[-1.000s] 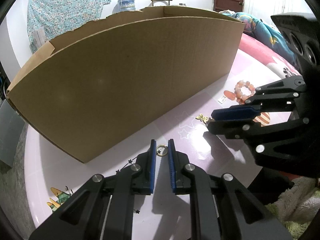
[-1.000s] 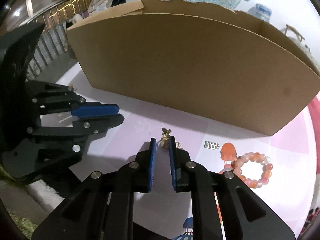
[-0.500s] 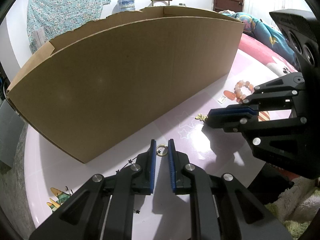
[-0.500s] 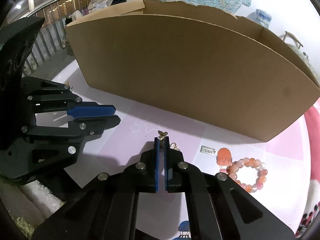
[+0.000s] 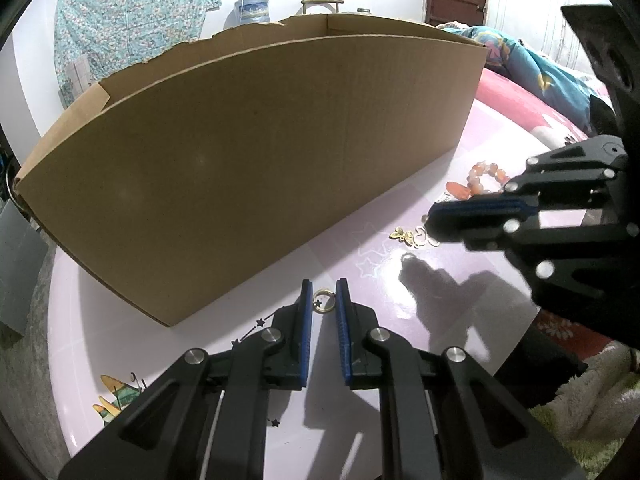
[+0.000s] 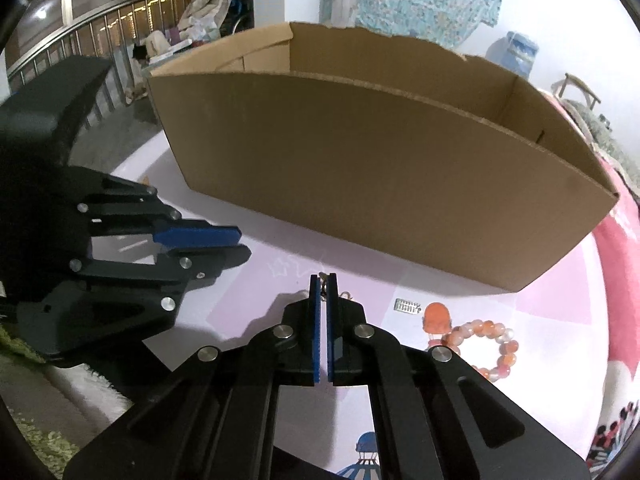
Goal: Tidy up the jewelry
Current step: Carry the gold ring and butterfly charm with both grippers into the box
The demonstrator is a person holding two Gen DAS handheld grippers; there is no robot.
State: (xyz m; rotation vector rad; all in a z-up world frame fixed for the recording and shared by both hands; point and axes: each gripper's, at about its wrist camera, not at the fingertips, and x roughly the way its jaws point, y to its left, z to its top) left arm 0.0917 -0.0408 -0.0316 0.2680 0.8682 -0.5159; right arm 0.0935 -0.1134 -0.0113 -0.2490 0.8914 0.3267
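Right gripper, spread a second ago, is now closed on the gold earring and raised above the table.

Left gripper is held parted around a gold ring lying flat on the table, just beside the cardboard box. A bead bracelet and orange tag are laid right of the right gripper.
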